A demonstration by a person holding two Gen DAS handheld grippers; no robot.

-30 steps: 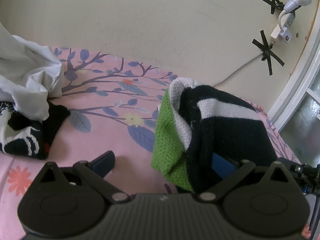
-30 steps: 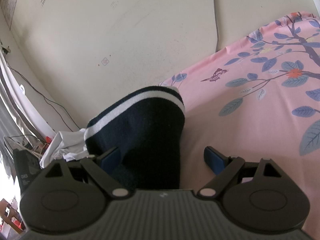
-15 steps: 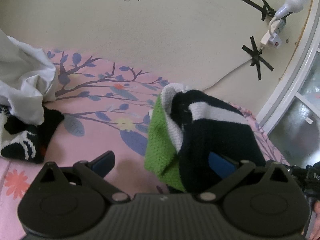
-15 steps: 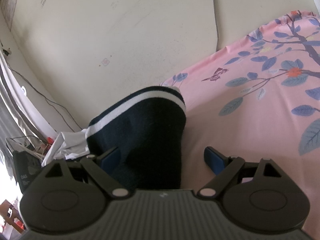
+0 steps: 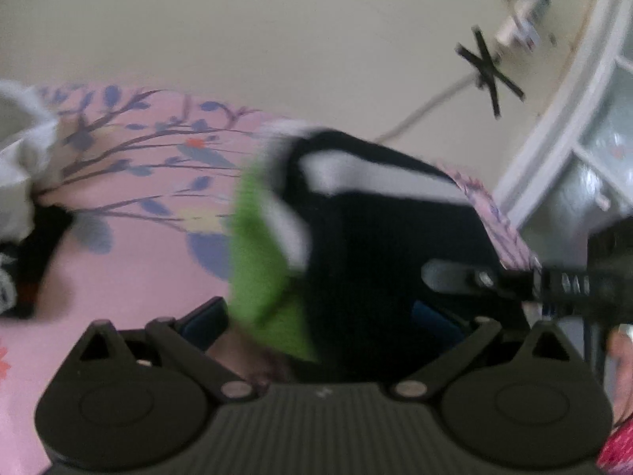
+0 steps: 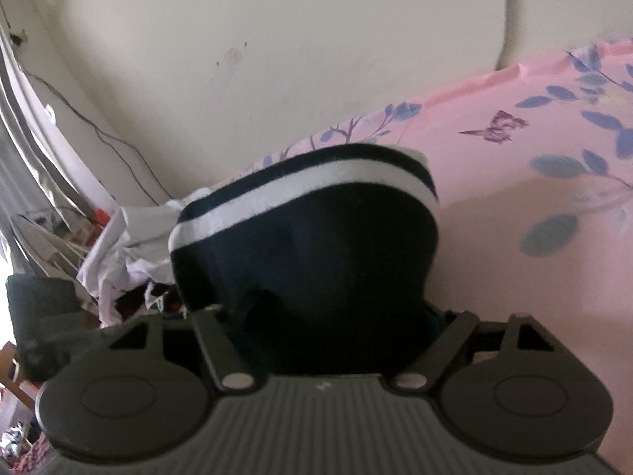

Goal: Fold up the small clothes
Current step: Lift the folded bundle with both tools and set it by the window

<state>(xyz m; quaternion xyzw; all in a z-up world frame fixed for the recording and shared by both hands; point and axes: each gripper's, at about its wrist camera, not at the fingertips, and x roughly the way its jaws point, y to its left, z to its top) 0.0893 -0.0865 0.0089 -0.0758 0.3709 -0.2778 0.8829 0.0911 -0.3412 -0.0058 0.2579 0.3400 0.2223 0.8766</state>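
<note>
A knitted garment (image 5: 376, 237) in navy, white and green lies bunched on the pink bed sheet (image 5: 138, 237). My left gripper (image 5: 320, 318) straddles its near edge. The jaws are closing, with a gap still between the left pad and the green part. In the left wrist view my right gripper (image 5: 474, 277) reaches onto the navy cloth from the right. The right wrist view shows the garment (image 6: 308, 245), navy with a white stripe, filling the space between the fingers of my right gripper (image 6: 324, 308). Its pads are hidden under the cloth. Its jaws stand wide and are closing.
A heap of white cloth (image 5: 19, 166) and a black-and-white garment (image 5: 23, 261) lie at the left of the bed. A cream wall with a taped cable (image 5: 488, 67) runs behind. A window (image 5: 593, 158) stands at the right. More white cloth (image 6: 126, 245) hangs off the bed's edge.
Both grippers have pushed in toward the garment and their jaws have narrowed. The right gripper has come into the left wrist view from the right. Cloth now covers the right gripper's pads.
</note>
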